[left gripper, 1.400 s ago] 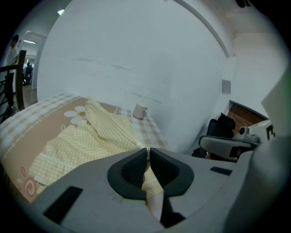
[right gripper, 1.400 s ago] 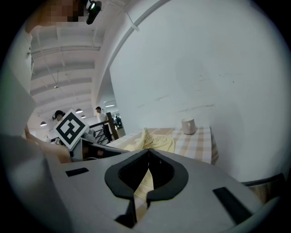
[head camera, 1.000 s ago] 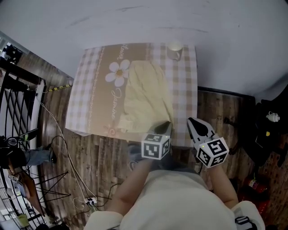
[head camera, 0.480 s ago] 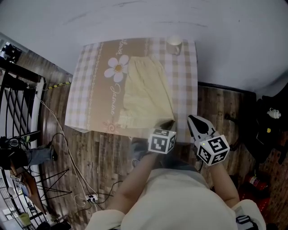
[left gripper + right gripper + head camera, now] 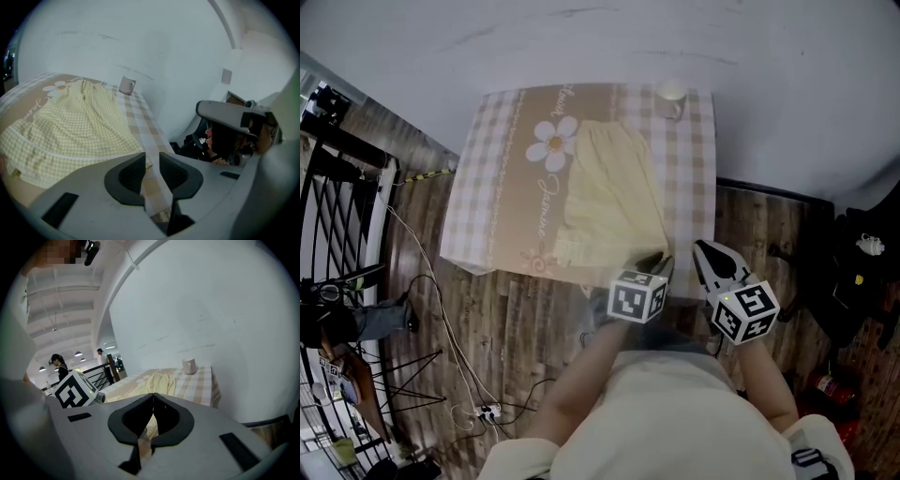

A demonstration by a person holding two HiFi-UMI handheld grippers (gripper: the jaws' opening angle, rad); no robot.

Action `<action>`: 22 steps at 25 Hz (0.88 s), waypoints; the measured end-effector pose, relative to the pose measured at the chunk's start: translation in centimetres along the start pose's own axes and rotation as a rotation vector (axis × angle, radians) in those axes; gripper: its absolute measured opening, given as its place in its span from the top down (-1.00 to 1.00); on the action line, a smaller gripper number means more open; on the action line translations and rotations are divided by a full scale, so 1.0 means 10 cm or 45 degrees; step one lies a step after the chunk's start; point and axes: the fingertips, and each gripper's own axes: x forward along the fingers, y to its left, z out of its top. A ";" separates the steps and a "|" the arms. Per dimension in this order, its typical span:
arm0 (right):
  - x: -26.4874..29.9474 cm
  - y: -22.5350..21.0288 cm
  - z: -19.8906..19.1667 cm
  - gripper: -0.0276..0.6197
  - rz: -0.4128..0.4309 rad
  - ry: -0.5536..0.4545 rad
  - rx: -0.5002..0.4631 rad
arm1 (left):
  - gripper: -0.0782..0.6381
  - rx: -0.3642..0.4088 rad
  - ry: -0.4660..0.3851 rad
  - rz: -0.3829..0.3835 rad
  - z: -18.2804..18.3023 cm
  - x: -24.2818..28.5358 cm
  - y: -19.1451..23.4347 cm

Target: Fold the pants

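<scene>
I see the square table point(image 5: 492, 187) under its beige-and-white checked cloth with a daisy print. The pale yellow checked fabric pants point(image 5: 614, 202) lie flat along its middle. My left gripper point(image 5: 656, 264) hangs at the near table edge, just beside the pants' corner; its jaws have just been opening and stand slightly apart, pinching nothing. My right gripper point(image 5: 705, 251) hovers alongside, jaws pressed together, empty. A small white ceramic mug point(image 5: 671, 101) sits by the far edge

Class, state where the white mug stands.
In the head view, the white mug stands at the table's far right corner, beyond the yellow pants.
</scene>
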 end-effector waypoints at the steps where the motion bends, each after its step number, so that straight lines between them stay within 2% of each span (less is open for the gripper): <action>1: 0.01 0.02 0.03 0.91 0.005 -0.004 -0.003 | 0.53 -0.002 -0.011 0.008 0.02 -0.04 0.01; 8: 0.28 0.11 0.21 0.91 0.046 -0.020 -0.028 | 0.54 -0.056 -0.150 0.105 0.33 -0.46 0.39; 16: 0.86 0.15 0.60 0.91 0.049 -0.061 -0.114 | 0.62 -0.101 -0.285 0.253 0.84 -0.88 1.22; 22: 1.36 0.02 0.83 0.91 0.007 -0.038 -0.174 | 0.66 -0.134 -0.333 0.301 1.22 -1.03 1.80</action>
